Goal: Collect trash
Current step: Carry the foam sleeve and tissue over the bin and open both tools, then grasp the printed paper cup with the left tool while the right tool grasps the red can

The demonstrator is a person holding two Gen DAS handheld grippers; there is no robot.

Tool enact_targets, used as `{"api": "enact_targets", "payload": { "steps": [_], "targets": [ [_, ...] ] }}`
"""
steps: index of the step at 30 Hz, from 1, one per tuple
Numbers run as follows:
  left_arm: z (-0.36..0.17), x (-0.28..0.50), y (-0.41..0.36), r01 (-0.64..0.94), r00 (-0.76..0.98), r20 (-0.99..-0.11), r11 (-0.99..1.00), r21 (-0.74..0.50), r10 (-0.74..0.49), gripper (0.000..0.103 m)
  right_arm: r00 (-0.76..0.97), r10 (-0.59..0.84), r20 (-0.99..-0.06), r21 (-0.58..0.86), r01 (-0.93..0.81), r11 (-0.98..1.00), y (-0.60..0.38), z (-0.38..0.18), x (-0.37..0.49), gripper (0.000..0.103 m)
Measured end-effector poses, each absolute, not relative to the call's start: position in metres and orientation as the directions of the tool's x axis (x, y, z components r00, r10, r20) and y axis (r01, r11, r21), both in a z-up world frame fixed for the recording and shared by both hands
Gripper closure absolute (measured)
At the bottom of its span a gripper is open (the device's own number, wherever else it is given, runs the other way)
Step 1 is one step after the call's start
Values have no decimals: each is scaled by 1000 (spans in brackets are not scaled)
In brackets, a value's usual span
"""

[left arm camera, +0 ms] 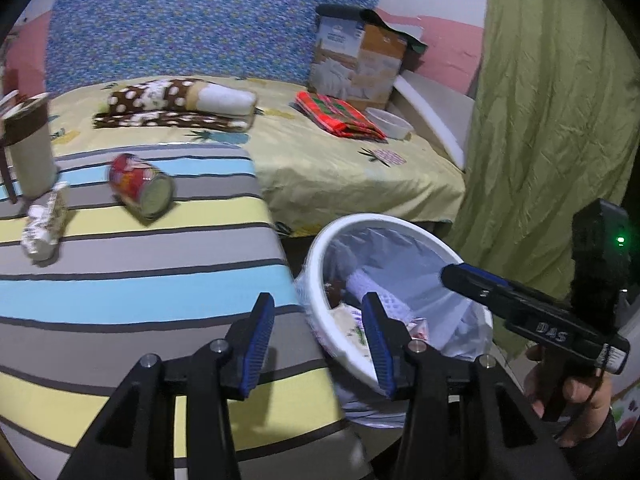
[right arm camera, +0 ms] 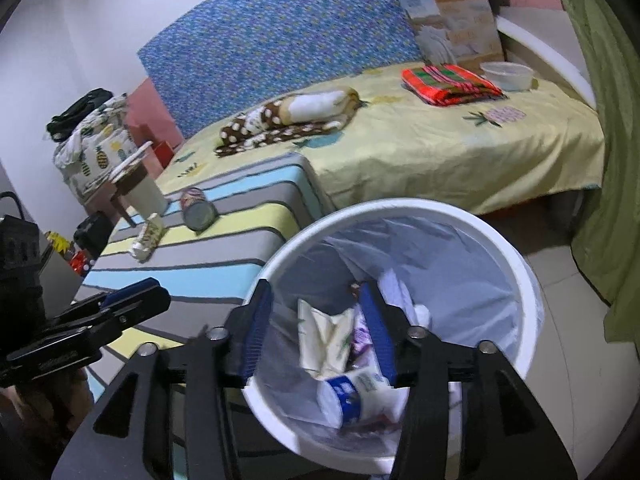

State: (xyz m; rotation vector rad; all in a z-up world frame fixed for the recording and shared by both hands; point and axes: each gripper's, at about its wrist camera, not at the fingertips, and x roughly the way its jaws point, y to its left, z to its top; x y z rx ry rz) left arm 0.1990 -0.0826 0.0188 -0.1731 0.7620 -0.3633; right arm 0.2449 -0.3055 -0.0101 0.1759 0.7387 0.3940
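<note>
So the big white round plastic bin with the clear liner (right arm camera: 400, 216) sits on the floor right at the corner of the striped-cloth table (left arm camera: 140, 280), already holding wrappers and a cup. My right gripper (right arm camera: 318, 334) hangs over its mouth, jaws apart, nothing in them. My left gripper (left arm camera: 318, 344) is over the table edge, also spread and empty. What's left: the red tin can (left arm camera: 140, 188) on its side, flat end toward me, then the small crumpled white paper roll (left arm camera: 44, 224) beside it, lying lengthwise away from me. Both are up and left of my left fingers, so I reckon that hand's closer.
</note>
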Motion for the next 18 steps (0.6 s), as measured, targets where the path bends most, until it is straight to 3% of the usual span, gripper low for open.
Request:
{"api": "enact_targets", "payload": {
  "steps": [18],
  "targets": [
    [21,197,28,16,736,-659,976,-217,-159,56,602,524,-602,201,-521,829,-226,11,262,45]
  ]
}}
